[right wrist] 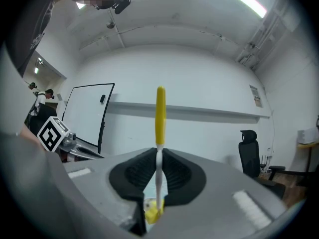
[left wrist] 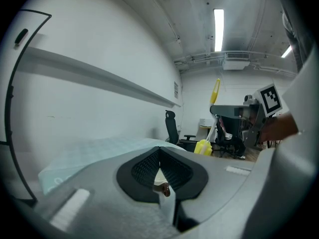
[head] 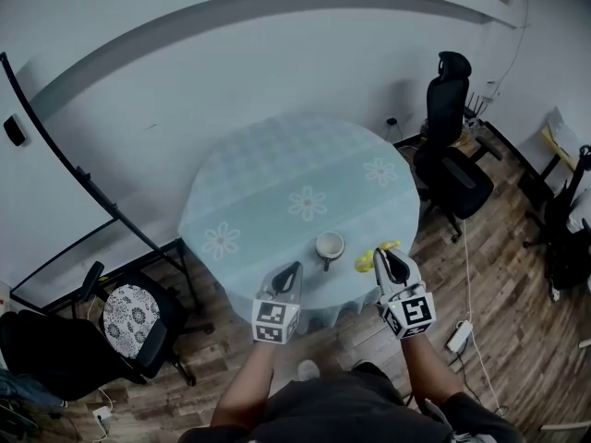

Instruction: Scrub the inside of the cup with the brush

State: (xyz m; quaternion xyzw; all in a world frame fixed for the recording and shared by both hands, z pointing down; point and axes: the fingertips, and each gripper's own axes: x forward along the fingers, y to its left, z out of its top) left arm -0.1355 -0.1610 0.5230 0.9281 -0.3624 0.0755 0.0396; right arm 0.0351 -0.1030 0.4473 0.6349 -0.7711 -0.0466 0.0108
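At the far left of the head view, a chair with a patterned cushion is seen on the wooden floor beside the round counter, which is covered by a pale blue cloth printed with flowers. The left hand-held gripper is held at the near edge of the counter. Its jaws are pressed together with nothing clamped between them, and only a cream sliver with a brown spot is glimpsed through the small gap below them in the left gripper view. Just to its right, the cup is found standing upright on the cloth near the counter's front edge, apart from both grippers. Right of the cup, the brush is seen with its yellow head hanging near the cup. The brush is pinched by the right hand-held gripper: its thin white stem is gripped between the pads, the yellow handle rising above them and the yellow head showing below. Farther right, a black office chair is seen against the wall.
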